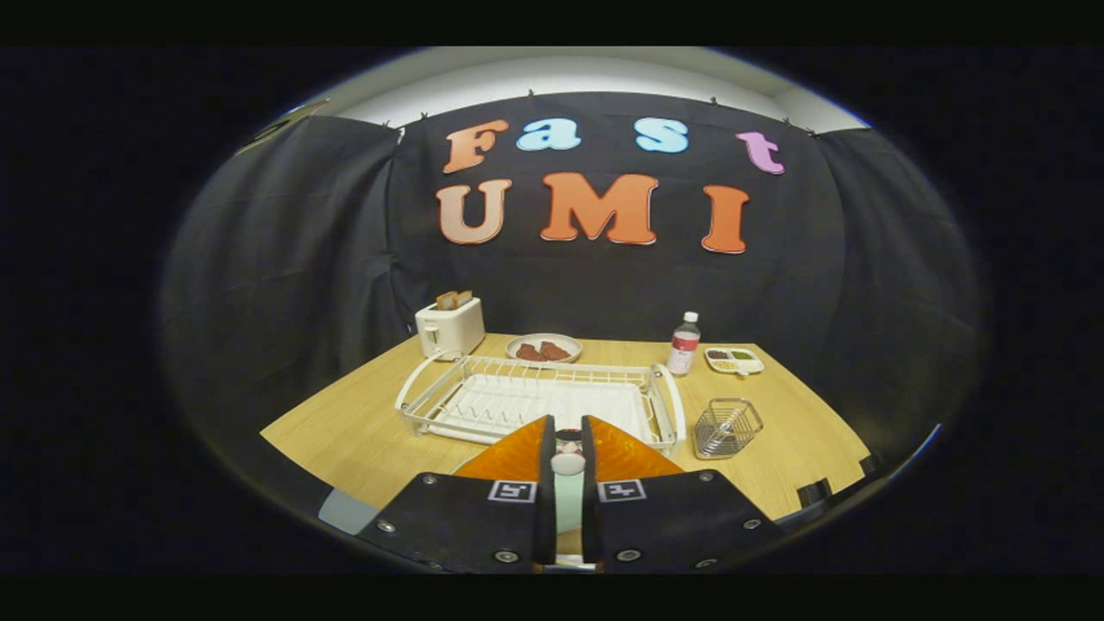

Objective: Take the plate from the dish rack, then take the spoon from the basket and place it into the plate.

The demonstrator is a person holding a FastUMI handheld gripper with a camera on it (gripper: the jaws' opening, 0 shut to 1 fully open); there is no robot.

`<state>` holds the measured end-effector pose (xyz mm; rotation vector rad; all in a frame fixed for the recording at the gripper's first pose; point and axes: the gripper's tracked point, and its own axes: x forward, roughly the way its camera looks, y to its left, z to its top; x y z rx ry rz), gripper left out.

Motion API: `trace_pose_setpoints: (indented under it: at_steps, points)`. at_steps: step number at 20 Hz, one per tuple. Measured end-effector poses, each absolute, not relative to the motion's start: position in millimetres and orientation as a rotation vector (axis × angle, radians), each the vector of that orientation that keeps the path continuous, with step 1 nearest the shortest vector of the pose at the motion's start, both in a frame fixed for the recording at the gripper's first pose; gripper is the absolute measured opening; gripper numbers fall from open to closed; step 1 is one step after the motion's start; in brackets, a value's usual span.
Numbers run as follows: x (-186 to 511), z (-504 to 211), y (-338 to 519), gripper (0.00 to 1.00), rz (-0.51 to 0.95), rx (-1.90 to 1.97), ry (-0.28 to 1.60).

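Claw (567, 448) clamped on the spoon (567, 464) handle, over the plate (565, 509) at the bench (345, 431) near edge, empty dish rack (535, 401) just beyond

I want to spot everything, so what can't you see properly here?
Gripper view: spoon, most of it hidden between the gripper's closed fingers.
Gripper view: pale sliver, maybe the plate, covered by the gripper's body.
Gripper view: food in the small tray, too small to name.

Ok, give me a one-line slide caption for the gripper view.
Gripper shut on a spoon above the plate, empty dish rack and wire basket beyond.
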<state>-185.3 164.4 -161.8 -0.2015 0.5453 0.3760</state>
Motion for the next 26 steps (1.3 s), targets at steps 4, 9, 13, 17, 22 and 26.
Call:
trace_pose_setpoints:
  at_steps: [4,9,13,17,22,26]
  points:
    - [-203.8,-189.7,175.5,0.11,0.400,-0.212,0.598]
    - [-216.1,-232.4,187.7,0.12,0.417,-0.232,0.667]
    - [-220.3,-260.8,194.6,0.12,0.427,-0.267,0.715]
    - [-217.5,-283.3,199.1,0.12,0.434,-0.292,0.756]
    - [-215.4,-302.3,192.0,0.22,0.417,-0.289,0.850]
    - [-192.1,-287.8,183.4,0.36,0.393,-0.249,0.836]
